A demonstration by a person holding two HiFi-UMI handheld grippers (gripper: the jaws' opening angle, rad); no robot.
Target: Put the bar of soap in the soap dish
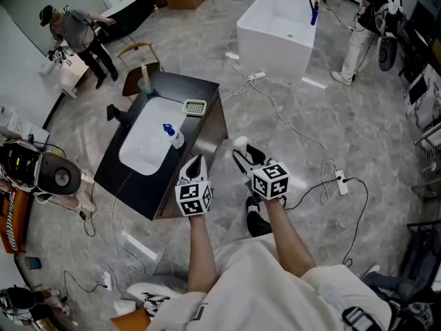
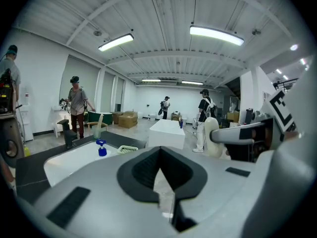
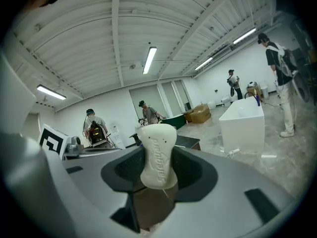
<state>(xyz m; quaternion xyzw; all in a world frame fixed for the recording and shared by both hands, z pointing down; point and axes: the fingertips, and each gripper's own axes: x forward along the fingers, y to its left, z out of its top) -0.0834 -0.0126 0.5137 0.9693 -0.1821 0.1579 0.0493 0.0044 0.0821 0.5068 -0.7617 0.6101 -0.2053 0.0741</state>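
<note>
From where I stood, the right gripper [image 3: 157,178] was clamped on the bar of soap [image 3: 158,150], held in the air short of the counter [image 1: 131,181], while the left gripper [image 2: 159,181] was closed on nothing, so 1 step looked undone: setting it into the empty soap dish [image 1: 195,107] near the counter's far right corner.

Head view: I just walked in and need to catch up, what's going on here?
A person holds tongs in each hand beside a dark vanity. The right tongs clamp a white bar of soap; the left tongs are shut and empty. The soap dish sits on the vanity beyond the basin, with no soap in it.
</note>
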